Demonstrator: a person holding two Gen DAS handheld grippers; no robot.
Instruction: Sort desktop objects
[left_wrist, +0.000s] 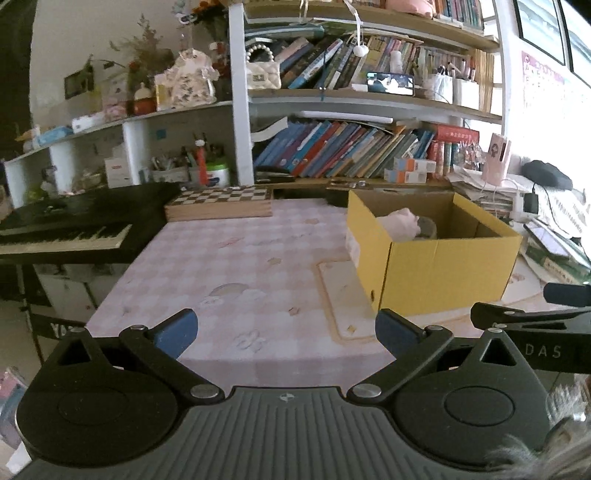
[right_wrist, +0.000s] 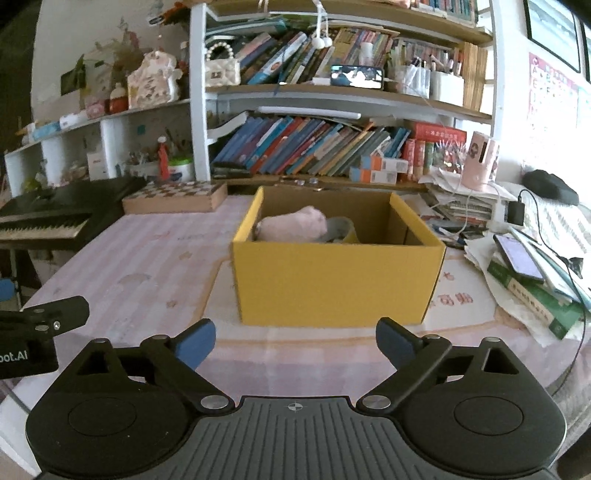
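Note:
A yellow cardboard box (right_wrist: 336, 284) stands open on the pink checked tablecloth (right_wrist: 147, 258). Inside it lie a pink soft object (right_wrist: 295, 225) and a grey object (right_wrist: 341, 226). My right gripper (right_wrist: 295, 341) is open and empty, held near the table's front edge, facing the box. My left gripper (left_wrist: 286, 330) is open and empty, left of the box (left_wrist: 439, 273), over bare tablecloth (left_wrist: 240, 258). The pink object (left_wrist: 400, 223) shows in the left wrist view too. Each gripper's body shows at the edge of the other's view.
A wooden chessboard box (right_wrist: 175, 197) lies at the table's back left. A black keyboard piano (right_wrist: 48, 218) stands to the left. Bookshelves (right_wrist: 314, 147) fill the back. Stacked books, papers and a phone (right_wrist: 519, 258) crowd the right side.

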